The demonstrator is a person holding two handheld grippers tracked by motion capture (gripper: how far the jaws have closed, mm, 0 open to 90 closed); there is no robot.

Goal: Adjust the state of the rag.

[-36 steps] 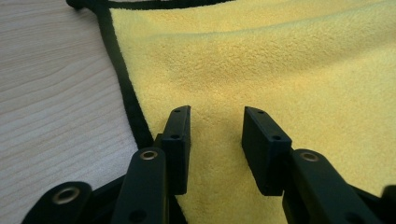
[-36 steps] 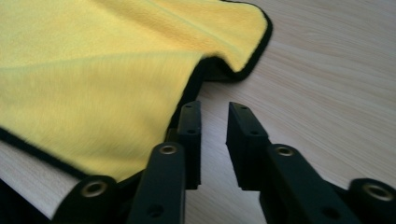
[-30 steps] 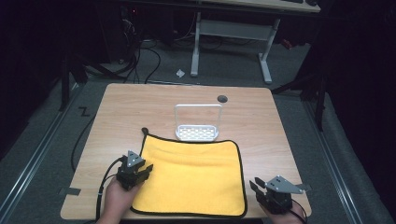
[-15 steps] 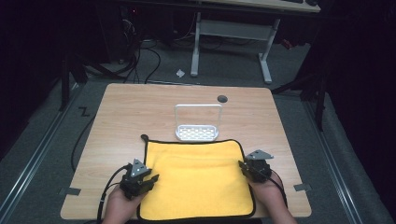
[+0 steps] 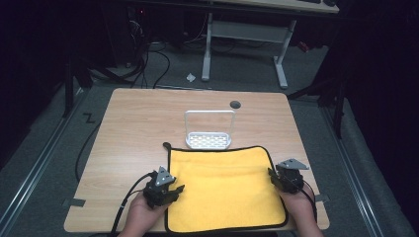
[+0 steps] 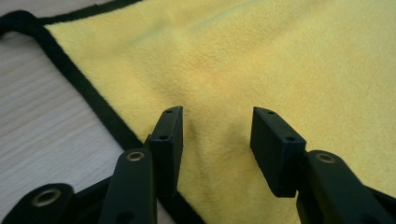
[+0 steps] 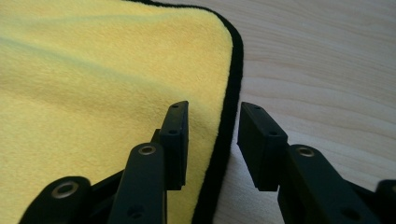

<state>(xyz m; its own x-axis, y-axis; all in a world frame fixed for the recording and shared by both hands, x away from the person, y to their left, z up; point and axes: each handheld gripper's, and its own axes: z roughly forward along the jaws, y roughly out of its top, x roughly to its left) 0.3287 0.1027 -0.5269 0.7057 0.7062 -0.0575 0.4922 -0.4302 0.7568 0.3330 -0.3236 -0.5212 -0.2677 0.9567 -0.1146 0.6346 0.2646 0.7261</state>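
Though cut off below, yellow cloth (image 5: 225,187) between both grippers' wide, empty fingers (image 6: 170,135).

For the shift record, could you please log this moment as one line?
left gripper: open, opening, over yellow cloth left edge | right gripper: open, opening, straddling right black hem | neither grips | white rack: behind cloth

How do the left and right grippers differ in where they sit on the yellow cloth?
The left gripper has both fingers over the yellow cloth, inside its left black edge. The right gripper straddles the right black edge, one finger over cloth, one over the table. Both are open, having just opened wider, with nothing gripped.
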